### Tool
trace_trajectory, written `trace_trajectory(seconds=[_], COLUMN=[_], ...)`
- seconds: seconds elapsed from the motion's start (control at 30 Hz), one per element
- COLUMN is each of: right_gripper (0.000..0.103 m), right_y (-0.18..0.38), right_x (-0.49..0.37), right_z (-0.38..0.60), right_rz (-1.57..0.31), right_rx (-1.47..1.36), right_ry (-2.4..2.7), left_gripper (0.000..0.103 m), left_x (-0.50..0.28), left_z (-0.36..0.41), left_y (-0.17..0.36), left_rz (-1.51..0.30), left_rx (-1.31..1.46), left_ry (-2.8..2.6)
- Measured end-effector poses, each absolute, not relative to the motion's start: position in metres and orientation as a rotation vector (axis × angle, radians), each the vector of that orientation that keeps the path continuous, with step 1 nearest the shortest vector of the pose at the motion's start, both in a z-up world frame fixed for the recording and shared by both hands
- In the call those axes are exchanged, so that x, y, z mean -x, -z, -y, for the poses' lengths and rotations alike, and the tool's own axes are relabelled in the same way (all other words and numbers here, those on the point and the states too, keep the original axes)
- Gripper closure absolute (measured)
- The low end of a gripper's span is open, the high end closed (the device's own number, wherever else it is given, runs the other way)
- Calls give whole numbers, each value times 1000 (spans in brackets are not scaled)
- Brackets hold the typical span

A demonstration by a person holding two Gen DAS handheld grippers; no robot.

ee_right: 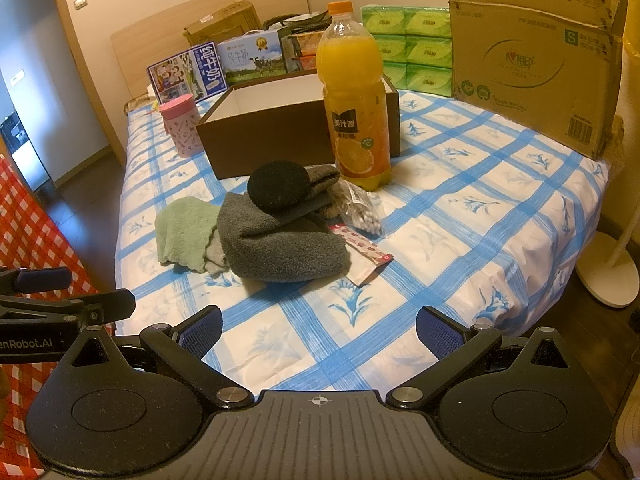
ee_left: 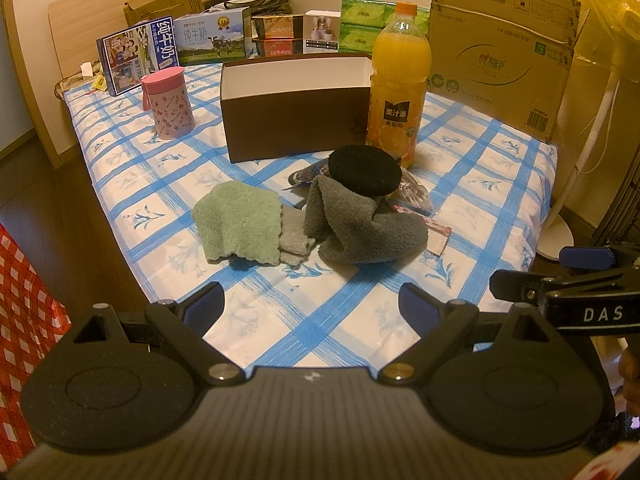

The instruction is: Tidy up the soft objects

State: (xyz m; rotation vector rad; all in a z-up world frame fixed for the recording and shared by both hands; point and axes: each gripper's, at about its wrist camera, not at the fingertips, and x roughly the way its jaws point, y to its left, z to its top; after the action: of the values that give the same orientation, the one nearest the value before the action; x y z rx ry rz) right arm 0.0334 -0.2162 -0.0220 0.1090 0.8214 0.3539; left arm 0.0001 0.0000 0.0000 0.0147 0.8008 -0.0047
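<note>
A pile of soft things lies mid-table: a light green cloth [ee_left: 239, 220] [ee_right: 182, 232] over a small grey cloth [ee_left: 294, 236], a dark grey towel [ee_left: 360, 224] [ee_right: 280, 244], and a round black pad [ee_left: 365, 170] [ee_right: 278, 185] on top. Behind the pile stands an open brown box [ee_left: 296, 120] [ee_right: 260, 140] with a white inside. My left gripper [ee_left: 312, 306] hovers open over the near table edge, short of the pile, nothing between its fingers. My right gripper [ee_right: 319, 334] is open and empty too, beside it; it shows in the left wrist view at the right edge [ee_left: 560, 276].
An orange juice bottle [ee_left: 398, 92] [ee_right: 354, 100] stands right of the box, a pink cup [ee_left: 168, 104] [ee_right: 182, 126] to its left. A clear bag [ee_right: 360, 206] and a snack packet [ee_right: 366, 256] lie by the towels. Cartons, tissue packs and a large cardboard box [ee_left: 500, 48] line the back.
</note>
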Motion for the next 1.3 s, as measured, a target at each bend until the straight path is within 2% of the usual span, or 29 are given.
trace_trajectory(seconds=[0.73, 1.1, 1.3], right_gripper=[0, 0, 1], right_y=[32, 39, 45], right_x=[-67, -97, -122], right_z=[210, 204, 197], right_rz=[-810, -754, -735], right_rx=[-95, -149, -180], right_ry=[-361, -430, -460], left_gripper=[10, 17, 17], left_x=[-32, -61, -82], left_z=[-18, -35, -45], left_y=[11, 23, 33], left_rz=[-817, -791, -784], left_rx=[-12, -13, -16], left_ry=[-36, -55, -62])
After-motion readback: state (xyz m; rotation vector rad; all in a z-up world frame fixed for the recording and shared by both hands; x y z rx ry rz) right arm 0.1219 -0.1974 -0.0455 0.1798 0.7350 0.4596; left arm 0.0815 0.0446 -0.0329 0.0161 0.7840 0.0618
